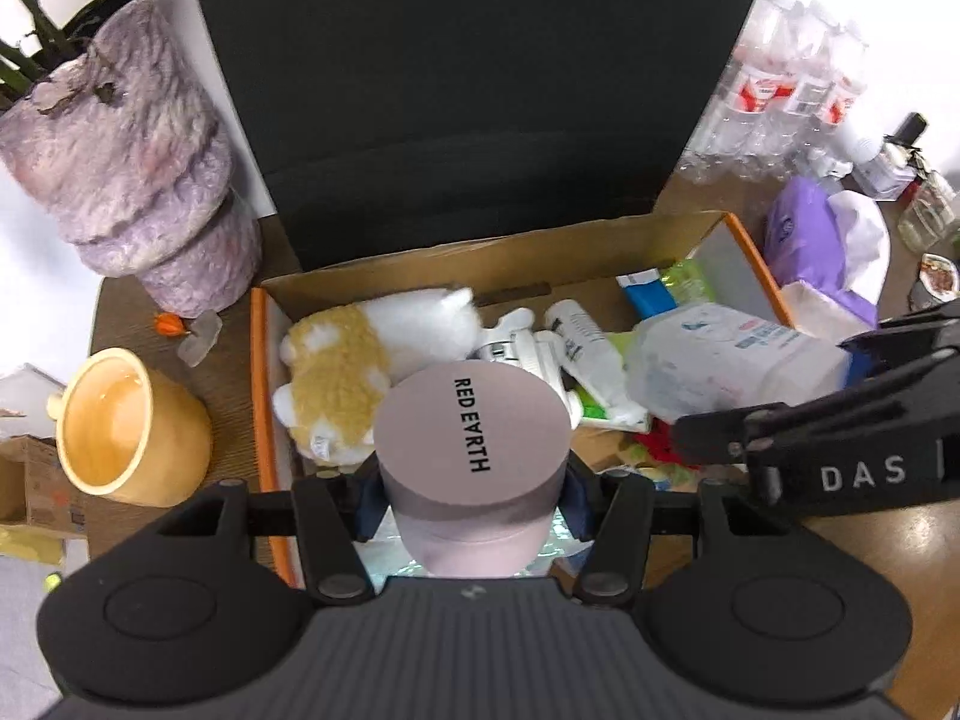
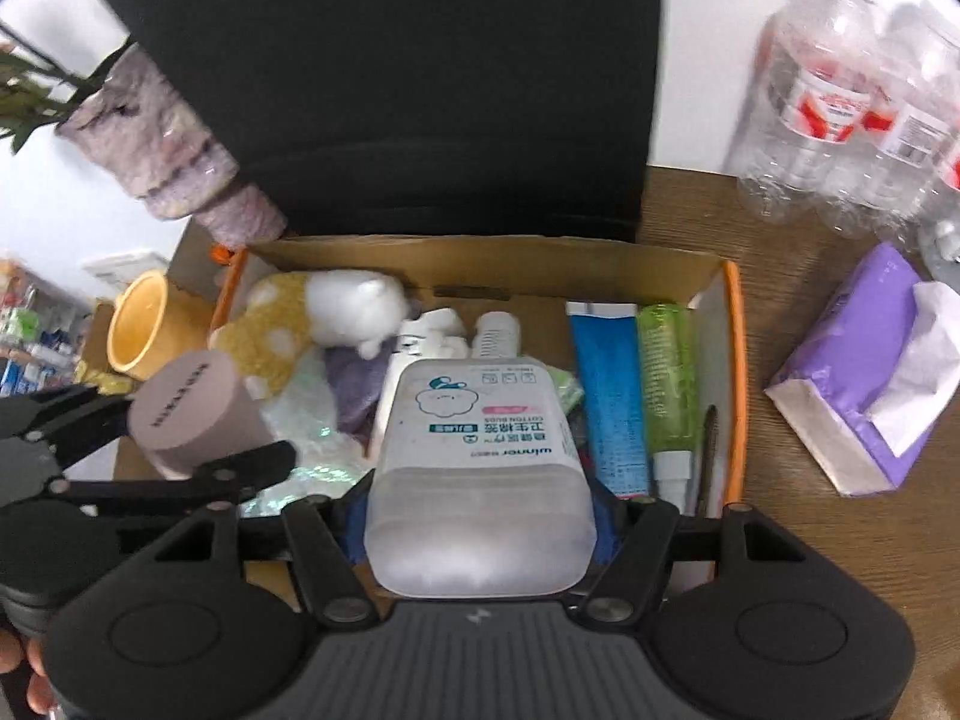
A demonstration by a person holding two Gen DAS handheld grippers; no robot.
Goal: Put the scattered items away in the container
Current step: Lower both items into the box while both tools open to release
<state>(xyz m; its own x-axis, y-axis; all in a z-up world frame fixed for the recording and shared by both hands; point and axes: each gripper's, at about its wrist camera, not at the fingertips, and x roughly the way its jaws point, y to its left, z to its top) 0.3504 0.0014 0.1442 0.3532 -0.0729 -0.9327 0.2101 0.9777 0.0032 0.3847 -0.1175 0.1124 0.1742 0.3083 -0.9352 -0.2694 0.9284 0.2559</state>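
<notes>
Left gripper (image 1: 471, 504) clamps pink jar (image 1: 472, 438), upright, over near-left of box (image 1: 259, 360). Right gripper (image 2: 480, 531) grips cotton-bud tub (image 2: 480, 468), long axis pointing far, over box centre; both drops lie straight below

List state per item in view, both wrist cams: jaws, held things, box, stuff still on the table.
left gripper: jaws shut on mauve jar
mauve jar: held over the box, lid on
right gripper: jaws shut on cotton bud tub
cotton bud tub: held over the box, closed
cardboard box: lid up, partly filled
plush toy: lying in box
blue tube: lying in box
green bottle: lying in box
yellow mug: on table, empty
tissue pack: on table, open
</notes>
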